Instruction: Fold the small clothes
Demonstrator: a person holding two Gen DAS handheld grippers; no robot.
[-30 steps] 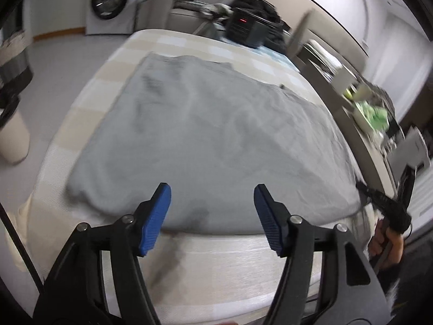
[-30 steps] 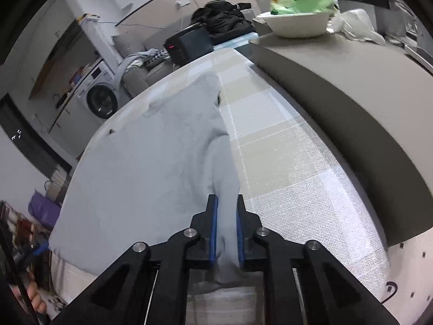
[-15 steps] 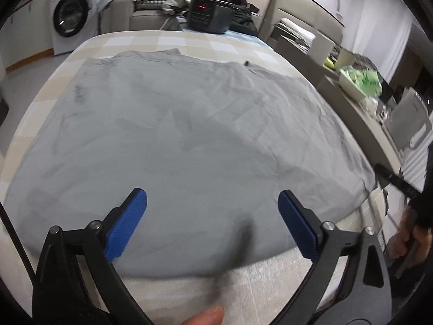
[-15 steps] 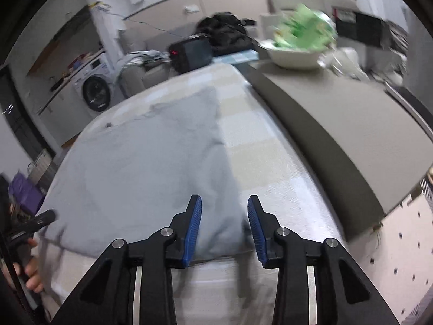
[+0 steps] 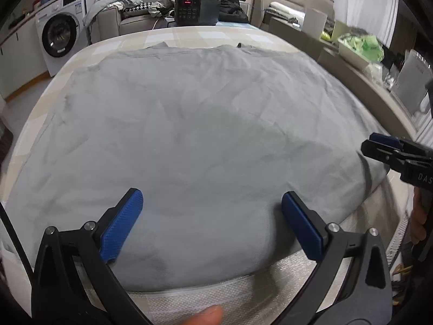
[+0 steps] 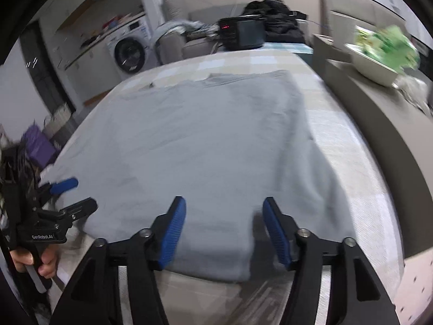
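Grey garment [image 5: 205, 135] lying spread flat on checked-cloth counter [image 5: 189, 33], covering most of it; near hem just short of counter's front edge. Looks roughly squared off, w/ doubled-looking thickness at near right corner [image 6: 216, 265], so prob. one fold already in, but can't confirm from these views. No compact stack yet, so judged early-to-mid task: further folds left, then final tidy. Left gripper [image 5: 212, 216] w/ jaws spread wide, nothing between them, hanging over near hem, left-of-centre of cloth. Right gripper [image 6: 224, 227] likewise wide apart, empty, over near right corner of cloth; contact w/ fabric not certain. Same tool seen edge-on at right rim of left view, so gap unreadable there. Orientation: collar-like bumps [image 5: 162, 46] along far edge, so top of garment prob. pointing away toward black appliance [image 5: 196, 9] at far end, hem toward person. Long axis hard to call under fisheye; seems slightly longer near-to-far in right view, wider side-to-side in left view, so near square. Surface mildly wrinkled, no big bunching. Right edge [image 6: 305, 124] running parallel to grey ledge [image 6: 379, 124], bare checked strip between.
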